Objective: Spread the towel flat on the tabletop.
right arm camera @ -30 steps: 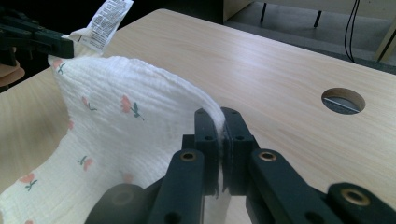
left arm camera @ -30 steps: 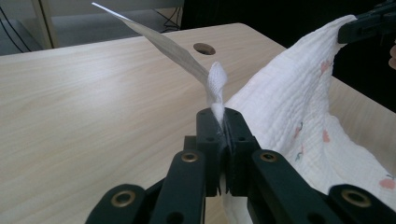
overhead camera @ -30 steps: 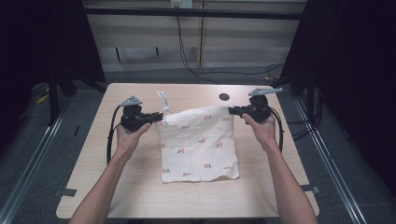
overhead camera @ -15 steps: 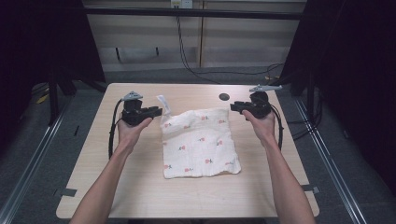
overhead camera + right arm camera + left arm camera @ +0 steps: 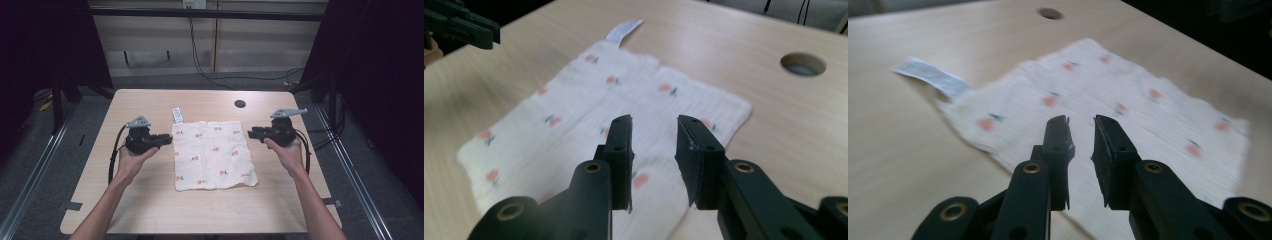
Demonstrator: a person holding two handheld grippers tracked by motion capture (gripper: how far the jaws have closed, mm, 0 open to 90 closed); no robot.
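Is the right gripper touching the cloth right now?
Apart. In the high view, bare table shows between the right gripper and the cloth's right edge. The right gripper view shows its fingers open with nothing between them.

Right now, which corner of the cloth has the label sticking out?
The far left corner of the cloth, nearest the left gripper. The white label sticks out there; the other three corners are plain.

Cloth (image 5: 212, 155) lies flat between both tools, untouched.
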